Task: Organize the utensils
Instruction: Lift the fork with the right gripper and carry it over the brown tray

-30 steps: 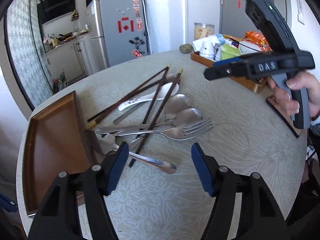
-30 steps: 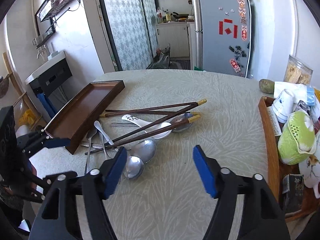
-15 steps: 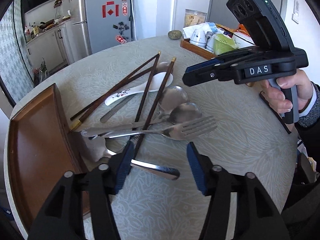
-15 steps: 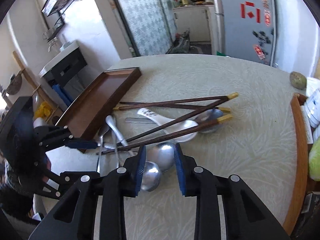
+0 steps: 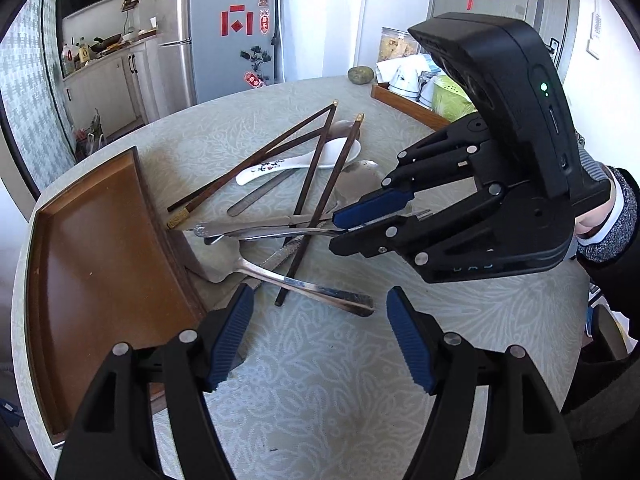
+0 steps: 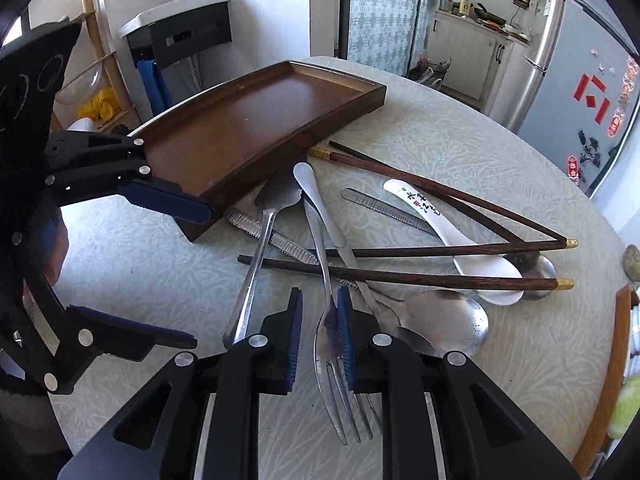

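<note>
On the table [image 6: 460, 136], a steel fork [image 6: 328, 312] lies in a heap of spoons and chopsticks [image 6: 440, 280] beside an empty tray [image 6: 376, 92]. The right hand-held gripper [image 6: 319, 336] has just been closing around the fork's neck (thin, stiff, slippery; likely to pivot). The left hand-held gripper [image 5: 320, 336] hangs spread, empty.

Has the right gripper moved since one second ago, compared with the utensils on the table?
Yes. The right gripper has come in over the pile toward the brown tray; its jaws have just been closing around the fork.
</note>
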Demonstrator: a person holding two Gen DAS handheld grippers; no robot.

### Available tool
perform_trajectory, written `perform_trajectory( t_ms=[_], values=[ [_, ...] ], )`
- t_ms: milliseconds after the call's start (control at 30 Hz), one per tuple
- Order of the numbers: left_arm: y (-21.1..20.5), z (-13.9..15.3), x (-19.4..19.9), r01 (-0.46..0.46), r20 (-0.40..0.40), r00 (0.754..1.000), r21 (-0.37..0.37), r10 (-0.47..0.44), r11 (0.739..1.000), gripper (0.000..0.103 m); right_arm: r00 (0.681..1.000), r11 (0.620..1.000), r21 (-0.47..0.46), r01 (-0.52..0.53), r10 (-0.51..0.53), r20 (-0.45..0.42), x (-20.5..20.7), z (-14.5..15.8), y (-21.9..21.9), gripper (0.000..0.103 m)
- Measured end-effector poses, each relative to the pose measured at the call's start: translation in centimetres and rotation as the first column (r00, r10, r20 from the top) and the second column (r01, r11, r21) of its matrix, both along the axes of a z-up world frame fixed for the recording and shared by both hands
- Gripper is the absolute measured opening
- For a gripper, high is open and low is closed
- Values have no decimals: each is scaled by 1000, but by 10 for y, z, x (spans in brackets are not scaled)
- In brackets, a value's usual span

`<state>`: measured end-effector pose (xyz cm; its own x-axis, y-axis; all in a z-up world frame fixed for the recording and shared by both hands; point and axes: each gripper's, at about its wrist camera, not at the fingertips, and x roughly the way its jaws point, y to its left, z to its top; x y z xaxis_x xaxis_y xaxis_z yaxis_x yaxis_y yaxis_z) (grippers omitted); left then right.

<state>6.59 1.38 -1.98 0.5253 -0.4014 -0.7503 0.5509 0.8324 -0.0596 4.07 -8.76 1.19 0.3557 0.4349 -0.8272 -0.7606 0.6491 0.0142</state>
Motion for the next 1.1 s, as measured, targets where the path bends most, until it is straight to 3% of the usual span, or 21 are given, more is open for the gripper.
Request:
perform_trajectory(
  t_ms=[167, 233, 333, 467, 900, 1100],
  values=[
    [3, 1, 1, 2, 0, 1000, -13, -2, 1000, 75, 999, 998, -53, -42, 43, 12, 2, -10, 13, 18],
    [4, 1, 2, -2, -2, 1000, -18, 2, 1000, 75, 998, 996, -63, -56, 57, 13, 3, -10, 15, 11],
    [4, 1, 3, 0, -4, 1000, -19, 0, 1000, 75, 996, 993, -83, -82, 84, 29, 1, -10, 17, 10],
    [1, 1, 2, 6, -3, 1000, -24, -6, 1000, 75, 996, 994, -63, -94, 94, -1, -3, -5, 9, 5],
    [-35, -6, -1, 56, -10, 998, -22, -56, 998, 75, 999, 998, 56, -35, 37, -33, -41, 25, -52, 4],
    [-54, -10, 0, 72, 23, 997, 44, -73, 996, 75, 996, 993, 92, -71, 76, -42, -59, 37, -63, 3]
  ],
)
